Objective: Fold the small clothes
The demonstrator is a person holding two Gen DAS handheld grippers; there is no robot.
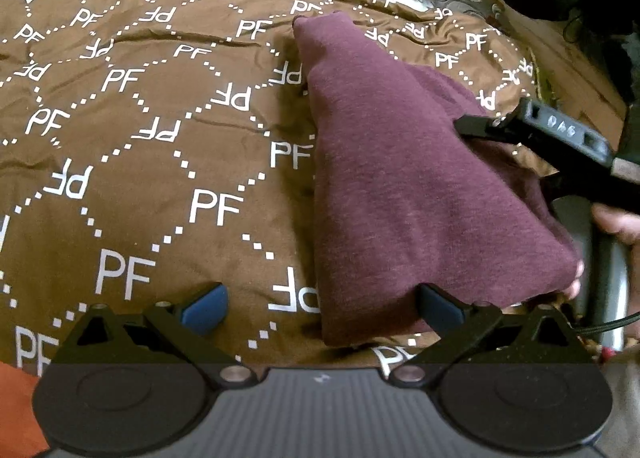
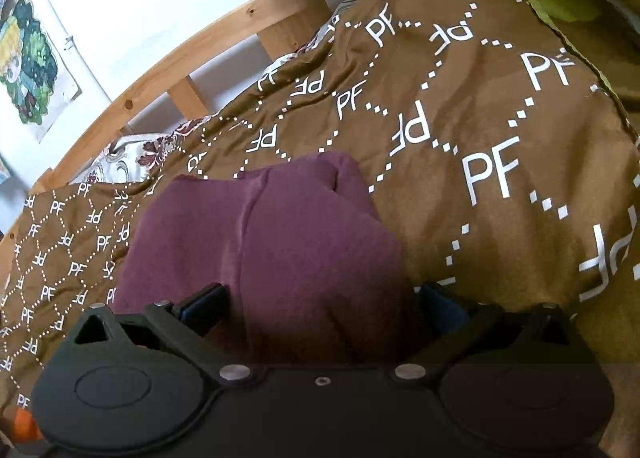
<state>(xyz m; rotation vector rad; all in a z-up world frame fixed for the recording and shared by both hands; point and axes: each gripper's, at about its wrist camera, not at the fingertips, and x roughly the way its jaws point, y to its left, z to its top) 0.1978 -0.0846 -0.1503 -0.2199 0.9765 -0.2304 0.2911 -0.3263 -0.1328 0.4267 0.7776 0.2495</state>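
on the brown bedspread [image 1: 120,161], folded maroon garment [image 1: 392,185] lengthwise away from left hand-held gripper [image 1: 320,304], both hand-held grippers spread apart

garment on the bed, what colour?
Maroon garment, plain heathered knit; shows best in the left wrist view.

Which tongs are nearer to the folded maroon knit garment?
Right. The right tongs straddle the folded maroon knit garment; the left tongs sit open at its near edge.

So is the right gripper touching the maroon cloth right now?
Touching. In the left wrist view, the right gripper has its fingertip pressed into the maroon cloth; the right wrist view shows cloth bunched between its wide-open fingers.
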